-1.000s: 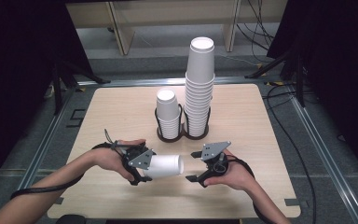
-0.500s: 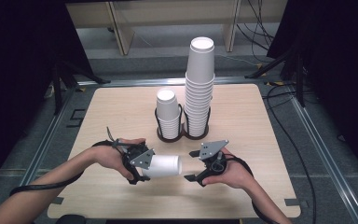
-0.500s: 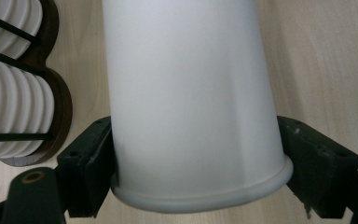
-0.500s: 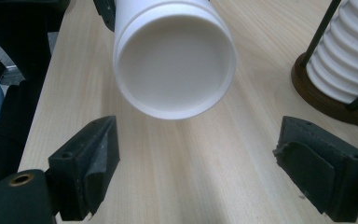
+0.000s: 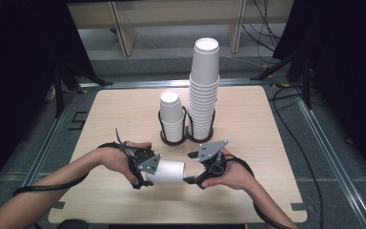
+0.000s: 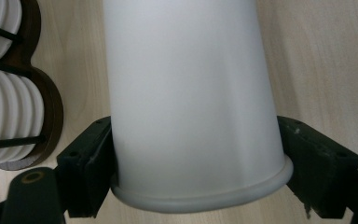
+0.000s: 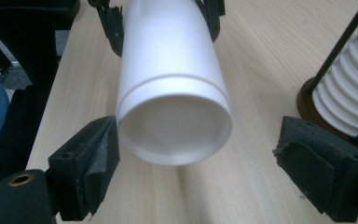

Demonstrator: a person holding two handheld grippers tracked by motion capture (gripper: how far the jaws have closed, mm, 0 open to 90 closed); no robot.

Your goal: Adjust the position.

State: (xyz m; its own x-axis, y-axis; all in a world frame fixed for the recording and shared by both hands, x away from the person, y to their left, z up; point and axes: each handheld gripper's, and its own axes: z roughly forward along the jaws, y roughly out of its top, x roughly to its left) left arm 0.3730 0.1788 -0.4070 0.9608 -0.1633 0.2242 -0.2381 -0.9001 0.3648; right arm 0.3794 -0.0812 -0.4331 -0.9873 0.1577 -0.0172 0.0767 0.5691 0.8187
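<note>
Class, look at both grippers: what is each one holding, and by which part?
The left gripper clamps a white paper cup by its sides near one end. The right gripper holds nothing; its jaws stand open around the other end.

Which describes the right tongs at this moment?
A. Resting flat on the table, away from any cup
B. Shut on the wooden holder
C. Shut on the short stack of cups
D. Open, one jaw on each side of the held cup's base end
D: in the right gripper view the right tongs stand open, gaps between both jaws and the white cup, which the left tongs clamp near its rim.
</note>
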